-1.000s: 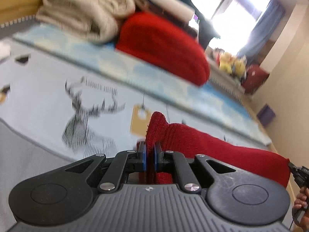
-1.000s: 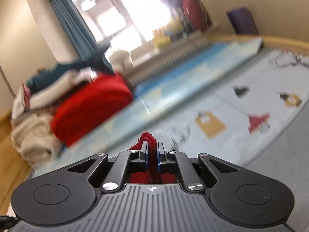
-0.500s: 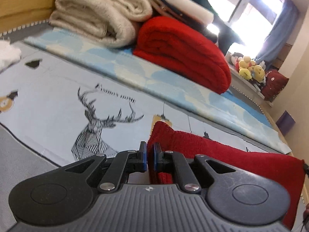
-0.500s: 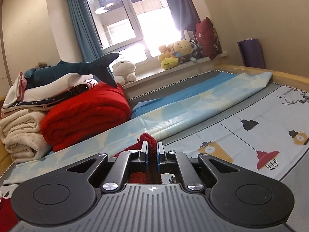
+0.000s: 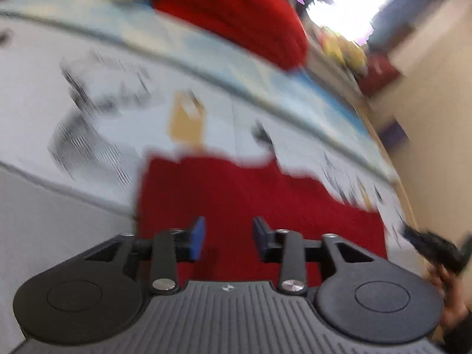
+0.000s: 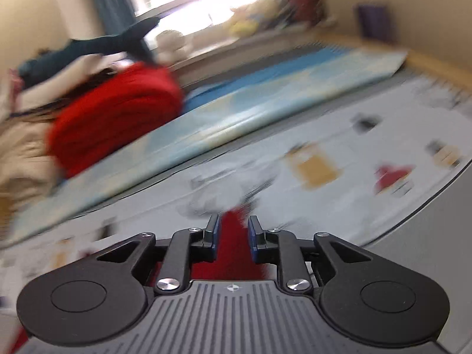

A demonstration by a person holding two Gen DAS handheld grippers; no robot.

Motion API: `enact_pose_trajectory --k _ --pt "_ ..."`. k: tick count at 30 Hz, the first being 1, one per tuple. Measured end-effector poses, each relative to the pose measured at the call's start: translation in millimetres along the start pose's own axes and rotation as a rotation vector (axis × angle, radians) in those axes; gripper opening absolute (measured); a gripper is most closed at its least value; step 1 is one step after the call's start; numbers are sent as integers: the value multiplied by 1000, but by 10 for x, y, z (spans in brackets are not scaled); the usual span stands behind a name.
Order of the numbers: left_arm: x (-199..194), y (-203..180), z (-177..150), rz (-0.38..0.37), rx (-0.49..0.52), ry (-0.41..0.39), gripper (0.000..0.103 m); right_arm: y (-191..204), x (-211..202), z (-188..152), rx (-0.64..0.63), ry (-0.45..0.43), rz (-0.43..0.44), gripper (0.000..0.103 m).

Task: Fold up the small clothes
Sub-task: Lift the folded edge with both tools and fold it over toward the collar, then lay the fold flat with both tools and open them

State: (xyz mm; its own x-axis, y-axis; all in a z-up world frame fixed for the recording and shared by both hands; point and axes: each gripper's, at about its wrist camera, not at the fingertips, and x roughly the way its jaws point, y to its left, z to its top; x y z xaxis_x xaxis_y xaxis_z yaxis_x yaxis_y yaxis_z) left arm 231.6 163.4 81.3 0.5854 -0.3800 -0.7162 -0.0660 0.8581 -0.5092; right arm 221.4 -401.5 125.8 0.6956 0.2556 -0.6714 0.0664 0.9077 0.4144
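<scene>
Both grippers [image 5: 227, 237] [image 6: 233, 237] agape — red cloth [image 5: 236, 194] loose

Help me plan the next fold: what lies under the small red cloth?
The red cloth lies on the printed bedsheet; what the cloth covers is hidden. Both grippers are open.

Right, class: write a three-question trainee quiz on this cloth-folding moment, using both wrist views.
1. True or false: the left claw is clamped on the red cloth.
2. The folded red blanket sits at the: A) near edge of the mat B) far side, by the pile of bedding C) windowsill.
3. Fill in: the right claw is ____.

Key: 1 false, its fingers stand apart; 2 B; 3 open.
</scene>
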Motion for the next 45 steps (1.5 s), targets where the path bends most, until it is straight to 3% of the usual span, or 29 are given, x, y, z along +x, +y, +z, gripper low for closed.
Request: enact_pose_trajectory --k 2,4,5,11,13,15,17,21,22,23,24,26,27,29,36,43,45 --pt "182 -41 -154 115 86 141 41 3 92 -128 -19 150 13 22" --pt "354 41 -317 207 96 271 40 -23 276 -347 -89 317 -133 23" --pt "344 78 -348 206 76 277 40 -44 314 -416 -110 354 -160 22" --pt "-35 125 -330 161 -32 172 39 -29 26 -444 -47 284 -202 23" --pt "-74 165 -355 166 -34 189 39 -47 -52 -489 -39 283 -221 29" --pt "-65 204 -409 205 -28 226 48 -82 -58 -553 -25 322 -228 46" --pt "-41 239 -475 248 -31 261 56 -155 -37 -644 -20 379 -235 52" --pt "-104 253 -545 215 -57 264 56 -224 -65 -753 -27 432 -230 58" --pt "-94 240 -569 207 -59 270 55 -232 -91 -775 -23 437 -223 58" --pt "-81 229 -590 203 -57 278 47 -238 -100 -788 -16 444 -213 56" --pt "-64 213 -608 194 -54 286 27 -252 -114 -799 -8 448 -199 45" --pt "-69 151 -633 190 -28 282 18 -255 -154 -808 -9 439 -182 27" --pt "-90 112 -641 194 -7 271 16 -243 -186 -807 -21 426 -182 20" --pt "-177 96 -664 192 -12 241 15 -218 -270 -782 -18 396 -161 16" --pt "-760 80 -817 108 -34 112 14 -318 -733 -667 73 266 -71 14" --pt "-964 7 -1204 139 -10 146 15 -473 -1013 -871 70 333 -73 14" --pt "-938 -15 -1277 198 32 152 17 -472 -1002 -939 21 358 -135 17"
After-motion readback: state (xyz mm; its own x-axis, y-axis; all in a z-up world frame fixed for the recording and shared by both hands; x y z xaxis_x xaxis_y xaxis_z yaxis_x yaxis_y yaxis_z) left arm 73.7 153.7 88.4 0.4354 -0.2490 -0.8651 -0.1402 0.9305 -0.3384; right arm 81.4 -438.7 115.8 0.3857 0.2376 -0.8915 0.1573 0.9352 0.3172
